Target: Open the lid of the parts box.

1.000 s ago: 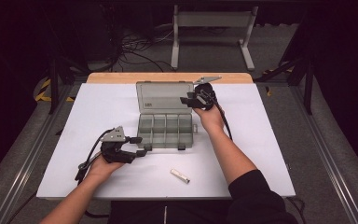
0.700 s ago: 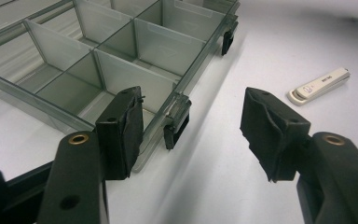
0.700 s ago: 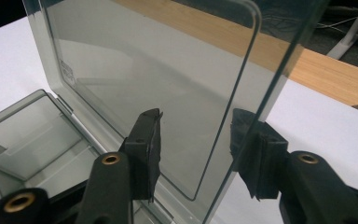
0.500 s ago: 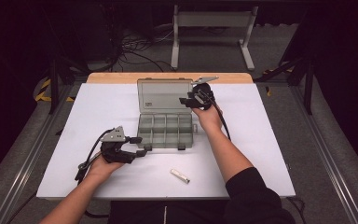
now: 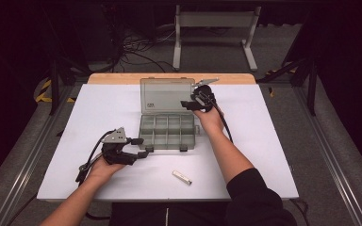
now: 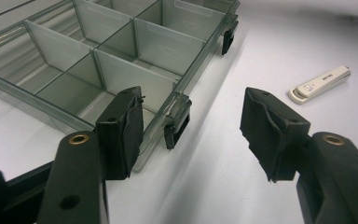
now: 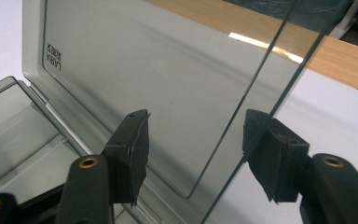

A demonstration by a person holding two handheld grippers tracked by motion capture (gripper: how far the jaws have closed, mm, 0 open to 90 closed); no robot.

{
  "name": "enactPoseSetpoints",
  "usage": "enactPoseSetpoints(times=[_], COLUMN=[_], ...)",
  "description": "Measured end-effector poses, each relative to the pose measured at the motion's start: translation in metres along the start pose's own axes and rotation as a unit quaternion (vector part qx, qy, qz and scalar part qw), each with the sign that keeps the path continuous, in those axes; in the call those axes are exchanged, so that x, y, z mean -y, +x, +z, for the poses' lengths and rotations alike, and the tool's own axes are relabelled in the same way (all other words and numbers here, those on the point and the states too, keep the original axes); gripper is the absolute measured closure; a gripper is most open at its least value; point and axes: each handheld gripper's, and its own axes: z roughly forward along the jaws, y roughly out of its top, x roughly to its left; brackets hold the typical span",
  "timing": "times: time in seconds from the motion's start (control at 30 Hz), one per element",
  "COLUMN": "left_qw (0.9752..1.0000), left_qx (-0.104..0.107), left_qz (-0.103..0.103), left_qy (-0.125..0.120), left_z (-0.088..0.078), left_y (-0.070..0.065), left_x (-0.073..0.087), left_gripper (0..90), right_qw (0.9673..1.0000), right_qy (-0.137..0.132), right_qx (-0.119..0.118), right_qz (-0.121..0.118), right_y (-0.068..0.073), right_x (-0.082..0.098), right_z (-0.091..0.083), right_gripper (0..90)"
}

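A clear grey compartment box (image 5: 167, 145) lies open at the table's middle, its lid (image 5: 165, 96) standing up at the back. My right gripper (image 5: 188, 101) is at the lid's right edge. In the right gripper view the lid (image 7: 144, 79) edge runs between the jaws of the right gripper (image 7: 196, 149); they have just been opening, and the pads stand off it. My left gripper (image 5: 141, 147) rests open at the box's front left corner. In the left gripper view the left gripper (image 6: 193, 133) has a front latch (image 6: 176, 122) between its jaws, untouched.
A small white stick-shaped device (image 5: 182, 177) lies on the white table top (image 5: 264, 155) in front of the box, also seen to the right as the device (image 6: 320, 84). The box's compartments (image 6: 135, 74) hold nothing. A wooden strip (image 5: 118, 78) edges the table's far side.
The right gripper's jaws look a little wider apart at the lid's edge. The lid stays upright. The left hand and gripper have not moved.
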Motion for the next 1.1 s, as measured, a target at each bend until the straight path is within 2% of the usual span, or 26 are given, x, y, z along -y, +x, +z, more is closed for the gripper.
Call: enactPoseSetpoints(times=[0.5, 0.93, 1.1], left_qw=[1.0, 1.0, 1.0], left_qx=[0.0, -0.001, -0.001], left_qz=[0.001, 0.0, -0.001], left_qy=[0.0, 0.002, 0.003], left_z=[0.0, 0.0, 0.0], left_y=[0.0, 0.0, -0.001], left_x=[0.0, 0.0, -0.001], left_gripper=[40.1, 39.5, 39.3], right_qw=[0.9997, 0.9995, 0.999], right_qy=[0.018, 0.028, 0.037], right_qx=[-0.007, -0.004, -0.006], right_qz=[0.011, 0.014, 0.024], right_y=[-0.002, -0.004, -0.006], right_x=[0.005, 0.008, 0.01], right_z=[0.008, 0.012, 0.014], right_gripper=[34.5, 30.0, 28.4])
